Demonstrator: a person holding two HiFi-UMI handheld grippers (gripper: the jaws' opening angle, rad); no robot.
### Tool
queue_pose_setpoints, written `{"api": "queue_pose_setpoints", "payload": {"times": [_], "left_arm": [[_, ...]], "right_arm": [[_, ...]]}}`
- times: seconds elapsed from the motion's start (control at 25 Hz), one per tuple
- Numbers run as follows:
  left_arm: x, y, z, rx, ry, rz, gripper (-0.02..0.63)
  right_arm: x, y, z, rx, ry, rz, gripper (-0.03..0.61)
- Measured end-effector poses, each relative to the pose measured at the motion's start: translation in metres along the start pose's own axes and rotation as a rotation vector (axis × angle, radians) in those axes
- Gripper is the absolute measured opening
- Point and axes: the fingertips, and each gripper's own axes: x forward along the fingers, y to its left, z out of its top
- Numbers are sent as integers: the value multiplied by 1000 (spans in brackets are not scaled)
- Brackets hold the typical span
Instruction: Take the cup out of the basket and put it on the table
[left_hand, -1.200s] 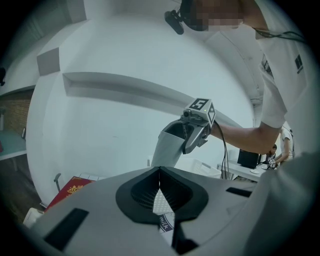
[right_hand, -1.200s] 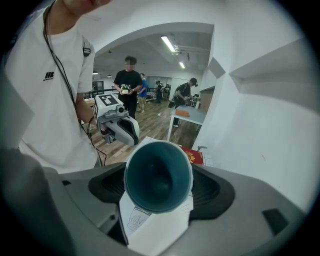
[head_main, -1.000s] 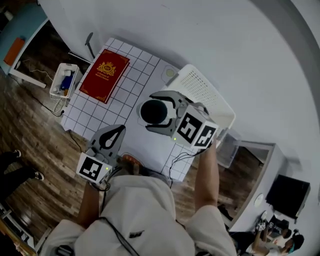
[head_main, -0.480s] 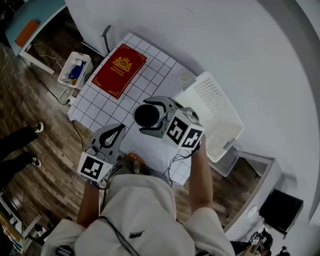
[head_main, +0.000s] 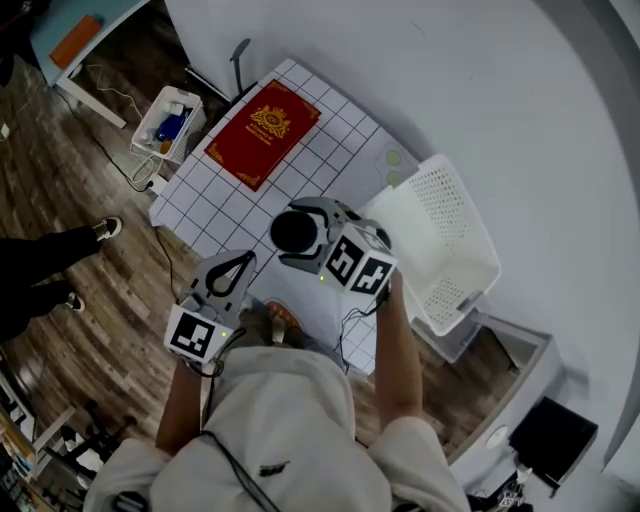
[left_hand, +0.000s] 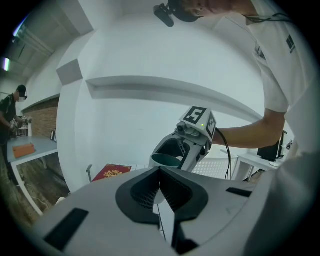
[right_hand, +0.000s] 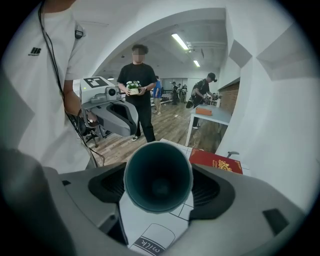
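Note:
The cup (head_main: 296, 230) is dark teal with an open mouth, held over the white gridded table (head_main: 215, 205). My right gripper (head_main: 300, 230) is shut on it, one jaw on each side of the cup (right_hand: 158, 182). To the right of the cup, at the table's far right end, the white perforated basket (head_main: 445, 240) has nothing visible inside. My left gripper (head_main: 236, 264) hangs over the table's near edge, shut and holding nothing, its pads meeting (left_hand: 160, 172). In the left gripper view the cup (left_hand: 165, 160) sits just beyond those jaws.
A red book (head_main: 263, 133) lies on the table's far left part. A round sticker (head_main: 393, 158) is near the basket, and a "milk" label (right_hand: 150, 245) is printed on the table below the cup. A small white bin (head_main: 170, 125) stands on the wooden floor. People (right_hand: 137, 85) stand further back.
My right gripper has carried the cup away from the basket, leftward and lower over the table. The left gripper has shifted a little. The head view has swung, so the table appears further right.

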Motion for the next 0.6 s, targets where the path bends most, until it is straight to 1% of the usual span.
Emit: {"api": "queue_pose_setpoints", "payload": {"times": [0.24,0.44,0.6], "left_arm": [[-4,5,-13,-3,15,21,9],[-6,7,-19,13,31,27,9],[-10,10,-23,6,39,37,9]], "right_arm": [[25,3,-8,2,7,20,379],[47,5,-21,12,18,36,379],[61,5,-32,4,28,30,378]]}}
